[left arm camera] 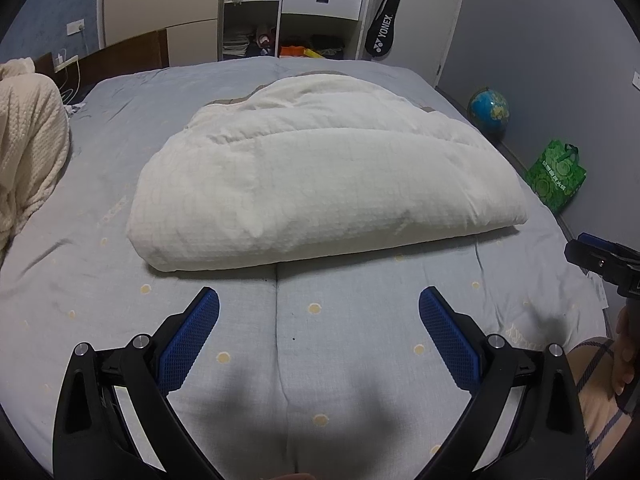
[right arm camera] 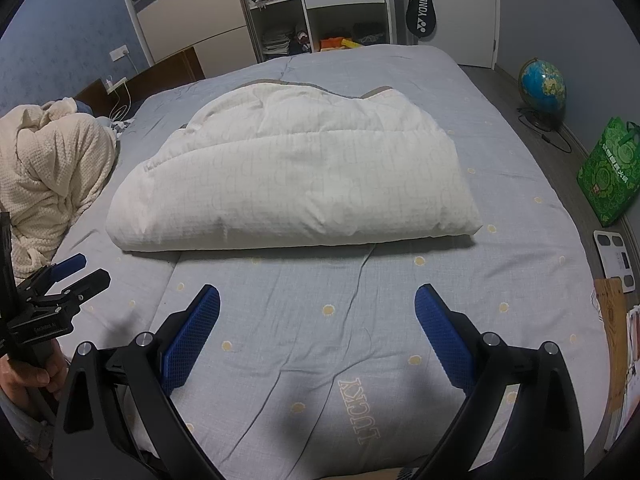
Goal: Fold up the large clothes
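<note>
Hovering spread wide and empty, the left gripper (left arm camera: 319, 308) and right gripper (right arm camera: 317, 306) face the folded white quilt (left arm camera: 320, 184), which lies well ahead on the bed (left arm camera: 360, 320). Pinching only its top layer would likely unravel the bulky, slippery fold.

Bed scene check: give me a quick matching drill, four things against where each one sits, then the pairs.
Things:
1. white quilt
2. cream blanket
3. globe
4. green bag

Places:
A. on the floor against the wall, nearer the camera than the other floor item
B. folded in the middle of the bed
C. on the floor near the far right corner of the bed
D. bunched at the bed's left edge

Pairs: 1-B, 2-D, 3-C, 4-A
</note>
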Demonstrator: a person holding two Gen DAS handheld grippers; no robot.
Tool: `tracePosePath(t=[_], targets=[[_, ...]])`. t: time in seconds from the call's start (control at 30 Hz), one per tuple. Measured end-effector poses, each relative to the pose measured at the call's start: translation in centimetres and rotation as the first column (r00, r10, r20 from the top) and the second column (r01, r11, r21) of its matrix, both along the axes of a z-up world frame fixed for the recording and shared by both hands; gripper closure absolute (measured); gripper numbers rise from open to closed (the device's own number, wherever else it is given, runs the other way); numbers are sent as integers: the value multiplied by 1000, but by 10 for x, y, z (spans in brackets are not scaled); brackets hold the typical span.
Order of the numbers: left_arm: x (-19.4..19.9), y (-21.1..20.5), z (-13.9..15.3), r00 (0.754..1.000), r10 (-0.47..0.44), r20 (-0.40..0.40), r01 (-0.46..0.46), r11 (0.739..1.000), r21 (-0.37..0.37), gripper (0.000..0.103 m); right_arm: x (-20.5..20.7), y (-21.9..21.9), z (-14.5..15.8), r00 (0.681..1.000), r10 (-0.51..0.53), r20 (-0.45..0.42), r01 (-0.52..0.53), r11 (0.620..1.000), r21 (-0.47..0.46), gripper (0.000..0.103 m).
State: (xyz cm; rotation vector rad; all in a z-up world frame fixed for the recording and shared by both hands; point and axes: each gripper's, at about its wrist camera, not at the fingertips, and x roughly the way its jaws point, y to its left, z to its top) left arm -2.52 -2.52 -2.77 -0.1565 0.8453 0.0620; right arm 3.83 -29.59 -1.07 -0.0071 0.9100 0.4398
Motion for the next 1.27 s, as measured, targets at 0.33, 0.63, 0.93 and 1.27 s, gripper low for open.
tracePosePath(t=[0.33, 0.63, 0.93, 1.27], targets=[[0, 0, 0, 1000, 1, 1, -1, 1000, -2, 7, 0, 0, 0, 1000, 0, -1, 0, 1000, 0, 9], [-1, 2, 1, 1000, 5, 4, -5, 1000, -6, 7, 0, 0, 0, 1000, 0, -1, 0, 1000, -1, 9], [0, 3, 2, 1000, 7, 9, -7, 1000, -11, 7, 0, 0, 0, 1000, 0, -1, 0, 1000, -2, 9], [-1, 1, 2, 1000, 17, 4, -17, 1000, -7, 7, 0, -3, -2, 1000, -2, -5, 2, 1000, 1, 9]])
